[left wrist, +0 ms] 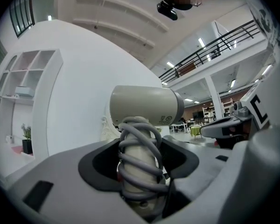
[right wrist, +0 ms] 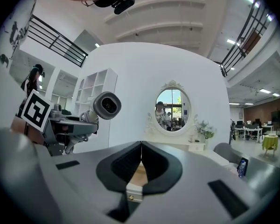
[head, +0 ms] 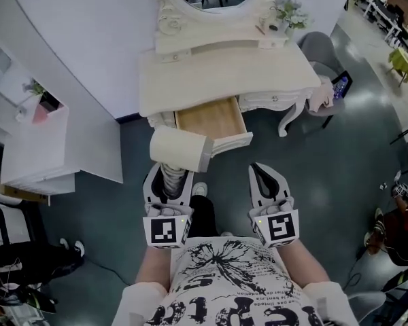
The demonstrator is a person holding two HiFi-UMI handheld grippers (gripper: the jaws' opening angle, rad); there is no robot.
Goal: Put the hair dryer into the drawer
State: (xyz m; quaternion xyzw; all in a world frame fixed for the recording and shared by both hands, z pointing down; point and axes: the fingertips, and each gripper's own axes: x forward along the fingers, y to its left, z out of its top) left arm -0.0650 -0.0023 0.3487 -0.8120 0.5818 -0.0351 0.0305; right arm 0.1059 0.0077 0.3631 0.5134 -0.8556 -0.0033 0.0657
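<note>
A cream hair dryer (head: pixel 179 148) stands upright in my left gripper (head: pixel 171 176), just in front of the open wooden drawer (head: pixel 211 117) of the white dressing table (head: pixel 190 80). In the left gripper view the jaws are shut on the dryer's handle (left wrist: pixel 139 164), which has its grey cord wound around it, and the barrel (left wrist: pixel 147 105) lies across the top. My right gripper (head: pixel 260 170) hovers beside it on the right. In the right gripper view its jaws (right wrist: pixel 141 146) meet at the tips with nothing between them, and the drawer front (right wrist: pixel 135 188) shows below them.
An oval mirror (right wrist: pixel 172 108) and a small plant (head: pixel 289 12) top the table. A grey chair (head: pixel 323 56) with a lit screen stands at its right. White shelves (head: pixel 27 134) stand to the left. A person (head: pixel 394 223) sits at the far right.
</note>
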